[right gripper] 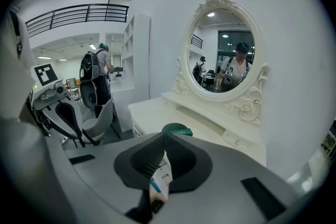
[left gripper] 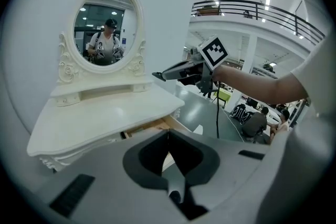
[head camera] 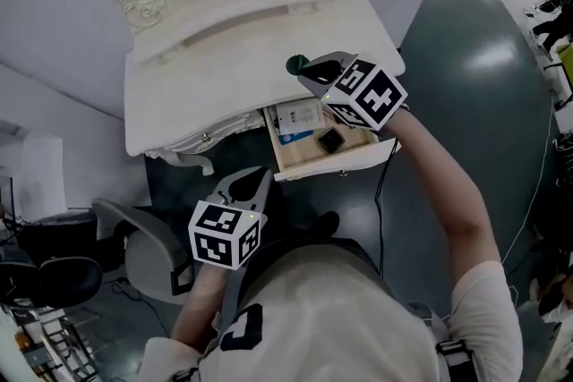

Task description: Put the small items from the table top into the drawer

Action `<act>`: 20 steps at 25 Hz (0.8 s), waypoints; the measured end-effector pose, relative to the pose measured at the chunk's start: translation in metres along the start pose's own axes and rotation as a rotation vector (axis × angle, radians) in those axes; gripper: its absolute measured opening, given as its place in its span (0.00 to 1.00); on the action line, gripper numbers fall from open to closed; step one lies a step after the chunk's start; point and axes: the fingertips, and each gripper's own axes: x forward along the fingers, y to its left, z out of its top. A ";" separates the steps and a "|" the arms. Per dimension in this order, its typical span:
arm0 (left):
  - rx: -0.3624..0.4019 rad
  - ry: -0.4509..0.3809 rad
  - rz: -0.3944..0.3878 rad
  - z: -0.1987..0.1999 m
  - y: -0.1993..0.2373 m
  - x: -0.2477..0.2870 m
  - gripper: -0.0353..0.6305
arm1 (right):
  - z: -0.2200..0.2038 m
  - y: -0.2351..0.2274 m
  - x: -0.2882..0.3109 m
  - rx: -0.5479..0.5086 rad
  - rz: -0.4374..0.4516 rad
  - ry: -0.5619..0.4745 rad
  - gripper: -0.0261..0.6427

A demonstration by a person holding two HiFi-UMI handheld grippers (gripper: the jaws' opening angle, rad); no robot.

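Reaching over the open drawer (head camera: 333, 164), the right tongs (head camera: 309, 69) are pointed at a green round item (head camera: 296, 64). The item sits on the table (head camera: 206, 76) near its front edge, directly above the drawer.

Right tongs: clenched. In the right gripper view the two halves are seen pressed together with nothing caught between them, and the item lies just beyond the tips. Contact with the item cannot be told from either view.

The drawer is pulled out under the table's right side. Already lodged in it are a white and blue box (head camera: 298, 118) and a small dark square thing (head camera: 331, 140). No other small item is seen on the table top, so the green one is judged the last to be moved.

The approach is judged deliberate. It is made from the drawer side so that the carry is short: a lift off the edge, then a drop straight below. The tongs must be opened before any grasp can be made. A nudge toward the edge with shut tongs is the other reading.

Left tongs (head camera: 257, 174): clenched on nothing. They are held low and back from the table, out of the right arm's path, and no part in this step is judged for them.
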 end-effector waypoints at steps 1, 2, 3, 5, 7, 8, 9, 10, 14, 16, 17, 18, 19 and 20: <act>-0.005 0.000 0.007 0.000 0.000 -0.001 0.14 | 0.000 0.002 0.001 -0.002 0.007 -0.001 0.09; -0.009 0.001 0.014 0.000 0.001 -0.003 0.14 | 0.000 0.003 0.002 -0.003 0.011 -0.003 0.09; -0.013 0.002 0.018 0.000 0.002 -0.003 0.14 | 0.000 0.003 0.003 -0.003 0.013 -0.006 0.09; -0.019 0.008 0.020 -0.001 0.006 -0.004 0.14 | 0.001 0.005 0.003 0.005 0.018 -0.011 0.09; -0.026 0.012 0.015 -0.003 0.012 -0.004 0.14 | 0.003 0.008 0.005 0.020 0.030 -0.015 0.09; -0.029 0.012 0.011 -0.003 0.016 -0.003 0.14 | 0.004 0.009 0.007 0.024 0.034 -0.014 0.09; -0.032 0.010 0.007 -0.003 0.019 -0.002 0.14 | 0.004 0.010 0.009 0.025 0.035 -0.010 0.09; -0.033 0.008 0.002 -0.002 0.023 -0.001 0.14 | 0.005 0.011 0.011 0.024 0.035 -0.006 0.09; -0.043 -0.017 -0.023 0.006 0.036 0.002 0.14 | 0.008 0.016 0.016 0.020 0.035 0.014 0.09; -0.046 -0.025 -0.038 0.009 0.044 0.005 0.14 | 0.010 0.019 0.020 0.023 0.037 0.021 0.09; -0.045 -0.026 -0.044 0.010 0.049 0.006 0.14 | 0.011 0.020 0.022 0.025 0.038 0.025 0.09; -0.045 -0.028 -0.050 0.011 0.054 0.007 0.14 | 0.012 0.022 0.025 0.025 0.038 0.030 0.09; -0.046 -0.031 -0.056 0.012 0.058 0.008 0.14 | 0.013 0.023 0.027 0.024 0.036 0.037 0.09; -0.048 -0.033 -0.062 0.013 0.063 0.009 0.14 | 0.013 0.025 0.029 0.022 0.033 0.045 0.09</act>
